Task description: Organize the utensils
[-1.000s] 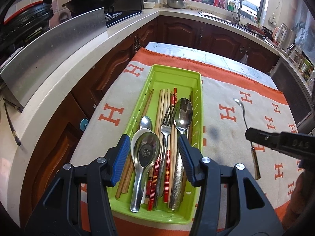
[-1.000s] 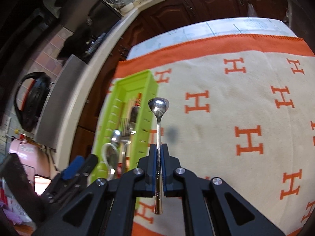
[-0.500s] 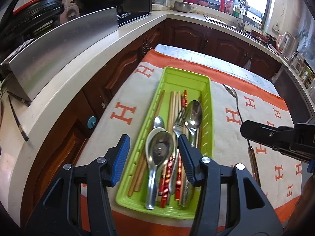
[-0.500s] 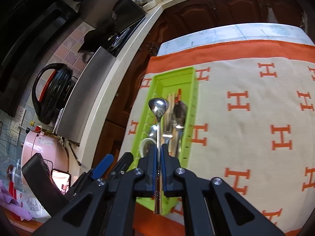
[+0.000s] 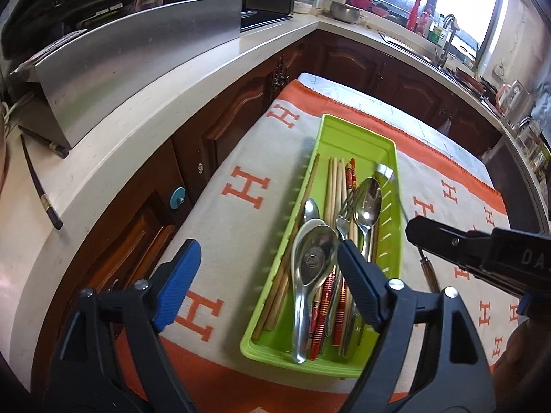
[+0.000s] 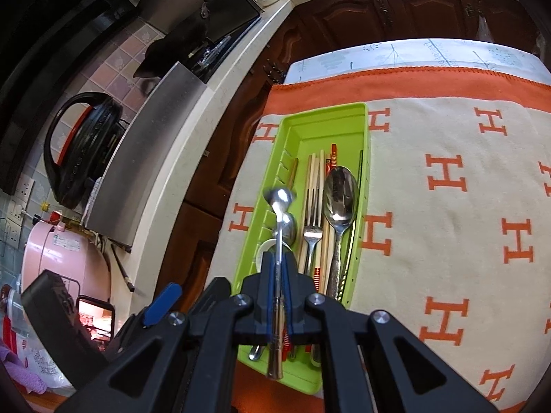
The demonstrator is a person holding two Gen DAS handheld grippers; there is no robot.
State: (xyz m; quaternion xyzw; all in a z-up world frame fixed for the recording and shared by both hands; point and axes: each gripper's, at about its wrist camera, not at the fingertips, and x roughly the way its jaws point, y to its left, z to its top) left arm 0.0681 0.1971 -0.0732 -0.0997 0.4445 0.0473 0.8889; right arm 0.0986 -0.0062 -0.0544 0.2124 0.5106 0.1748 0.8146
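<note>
- My right gripper (image 6: 275,304) is clenched on the handle of a thin metal spoon (image 6: 279,227), whose bowl points away from me, blurred, above the left part of the green tray (image 6: 358,113)
- My left gripper (image 5: 267,275) is spread wide with nothing between its blue pads (image 5: 177,282), hanging over the tray's near end and the cloth beside it
- In the tray, near end first: a white ladle-shaped spoon with a steel one nested in it (image 5: 311,258), red striped chopsticks (image 5: 339,301), then a fork (image 6: 312,220) and a big steel spoon (image 6: 339,199) side by side, and pale wooden chopsticks (image 5: 335,186) reaching towards the far end
- The tray lies lengthwise on a beige cloth with orange H marks (image 6: 447,172) (orange border at the far edge)
- Beyond the cloth, dark wooden cabinets (image 5: 347,58) under a pale counter (image 5: 137,117)
</note>
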